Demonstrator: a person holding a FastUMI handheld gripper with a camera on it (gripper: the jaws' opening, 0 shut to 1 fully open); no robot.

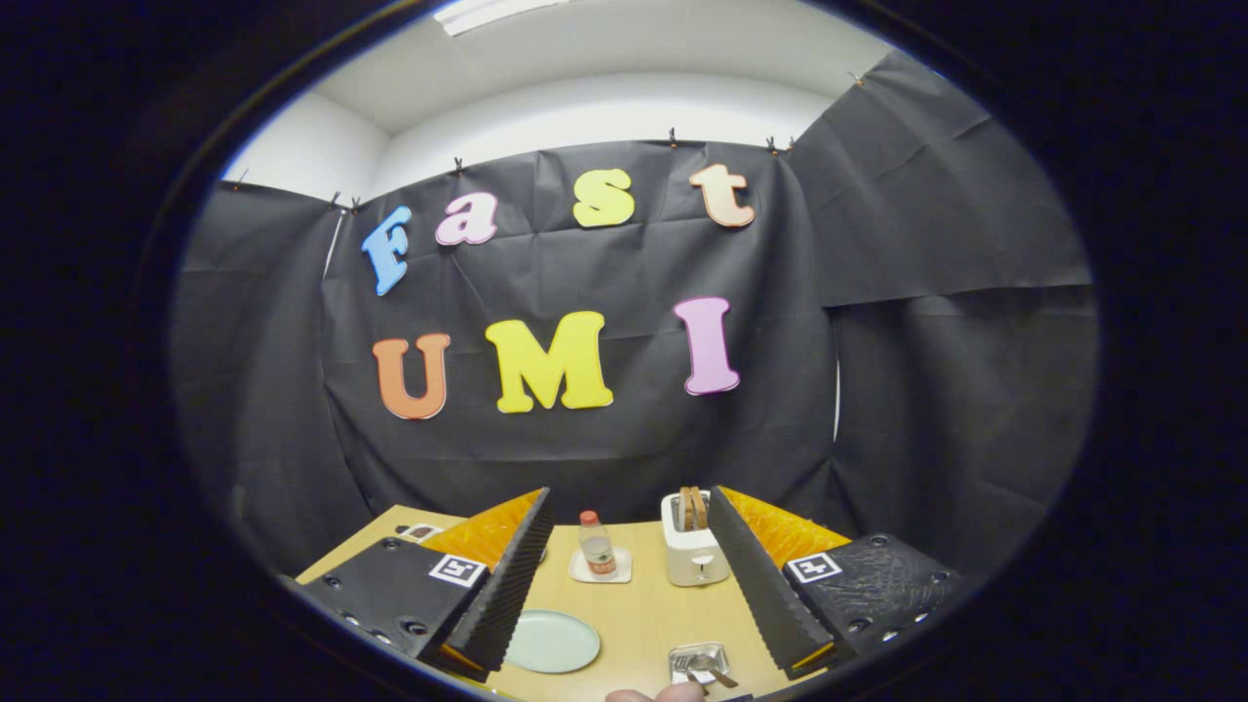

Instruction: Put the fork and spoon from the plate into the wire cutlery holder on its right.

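- The gripper [624, 575] is held high and level above the table [643, 604], with its fingers spread wide and nothing between them.
- The plate [552, 641], pale green, lies low between the fingers, close to the left finger's inner edge; it looks bare.
- The wire cutlery holder [698, 663] sits to the plate's right, nearer the right finger, and cutlery handles [717, 675] already poke out of it; whether these are the fork and spoon cannot be told for sure.
- Such cutlery is probably light, stiff and slick metal, best pinched across the handle near mid-length, where the ridged pads can bite.
- A fingertip [655, 695] of a person shows just below the holder.
- Beyond the fingers stand a small bottle [597, 546] on a coaster and a white toaster [694, 551], well clear of the work.
- Judging by this, the task looks near its end.
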